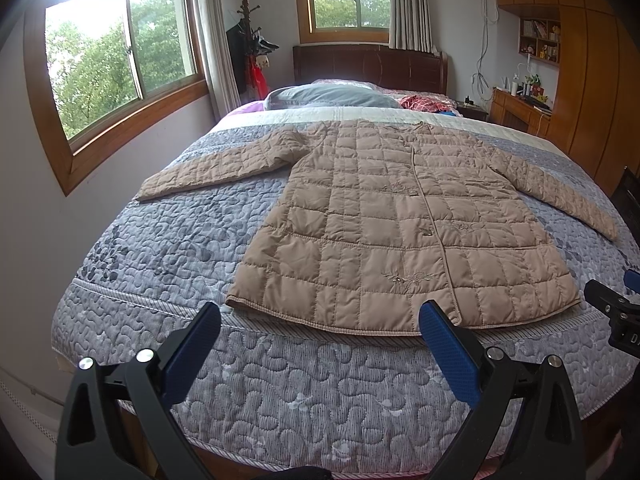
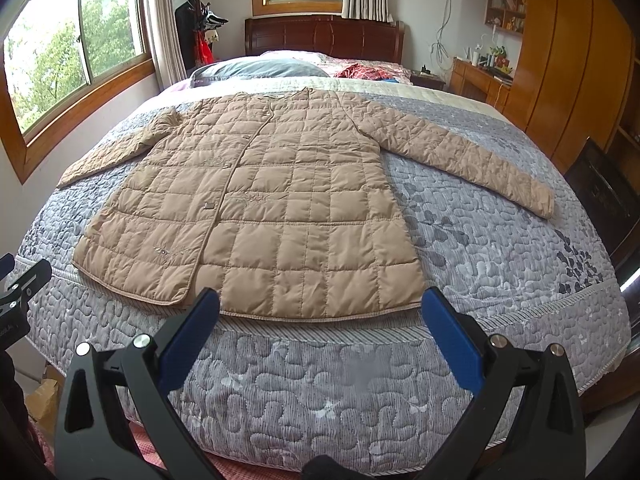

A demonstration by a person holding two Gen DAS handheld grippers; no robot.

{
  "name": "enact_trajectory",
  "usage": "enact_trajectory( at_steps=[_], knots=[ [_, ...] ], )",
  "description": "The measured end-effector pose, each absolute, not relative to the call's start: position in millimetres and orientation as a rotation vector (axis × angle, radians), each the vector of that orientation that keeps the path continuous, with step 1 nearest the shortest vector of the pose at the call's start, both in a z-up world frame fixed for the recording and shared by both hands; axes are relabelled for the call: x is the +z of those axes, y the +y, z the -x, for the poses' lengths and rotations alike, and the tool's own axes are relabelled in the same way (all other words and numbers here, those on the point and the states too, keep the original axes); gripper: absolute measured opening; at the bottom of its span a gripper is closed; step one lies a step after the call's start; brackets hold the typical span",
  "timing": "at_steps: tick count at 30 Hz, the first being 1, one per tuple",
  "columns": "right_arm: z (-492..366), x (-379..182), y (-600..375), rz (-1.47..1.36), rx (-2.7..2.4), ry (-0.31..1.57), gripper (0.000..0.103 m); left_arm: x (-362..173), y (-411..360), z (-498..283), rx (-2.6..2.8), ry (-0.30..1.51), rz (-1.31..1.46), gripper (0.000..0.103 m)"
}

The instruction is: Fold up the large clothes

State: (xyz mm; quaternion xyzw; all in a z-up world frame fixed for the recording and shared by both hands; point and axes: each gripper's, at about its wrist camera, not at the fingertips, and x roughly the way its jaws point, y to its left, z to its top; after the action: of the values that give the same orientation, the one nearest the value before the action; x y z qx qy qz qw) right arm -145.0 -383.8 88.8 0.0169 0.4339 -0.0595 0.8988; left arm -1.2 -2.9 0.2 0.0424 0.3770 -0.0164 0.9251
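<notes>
A big tan quilted coat (image 1: 384,216) is laid flat on a bed covered by a grey-blue quilt (image 1: 168,248), with its front side up and its snaps closed down the middle. Its bottom hem is seen close to the foot edge of the bed, and its neck is pointed to 12 o'clock, toward a grey pillow (image 1: 332,96) and a dark wooden headboard (image 1: 368,66). In the left wrist view, one sleeve is stretched out toward 9 o'clock and the other toward 3 o'clock, and both are laid flat on the quilt. The left gripper (image 1: 320,344) is held above the foot edge of the bed, near the hem at 6 o'clock. Its jaws are spread wide apart, and nothing is held between the blue pads (image 1: 448,352). The right gripper (image 2: 320,340) is held the same way beside it, near the hem in its own view. Its jaws are spread wide too, and nothing is held by them. The coat is not touched by either gripper. A red checked cloth (image 2: 368,72) is seen by the pillow at about 1 o'clock. Two windows (image 1: 120,56) with green trees outside are seen at 10 and 12 o'clock, and a wooden wardrobe (image 2: 568,52) is stood at 2 o'clock.
</notes>
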Motion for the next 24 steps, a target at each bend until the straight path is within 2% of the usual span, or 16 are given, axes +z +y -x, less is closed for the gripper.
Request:
enact_trajectory(
  at_steps=[17, 21, 24],
  knots=[
    [129, 78, -389, -0.04, -0.112, 0.919, 0.1, -9, -6, -15, -0.031, 0.808, -0.107, 0.099],
    [112, 64, -402, -0.081, -0.06, 0.967, 0.1, -26, -10, -43, -0.084, 0.912, -0.091, 0.099],
    [85, 38, -430, -0.16, -0.019, 1.077, 0.1, -49, -18, -78, -0.185, 1.055, -0.069, 0.099]
  ],
)
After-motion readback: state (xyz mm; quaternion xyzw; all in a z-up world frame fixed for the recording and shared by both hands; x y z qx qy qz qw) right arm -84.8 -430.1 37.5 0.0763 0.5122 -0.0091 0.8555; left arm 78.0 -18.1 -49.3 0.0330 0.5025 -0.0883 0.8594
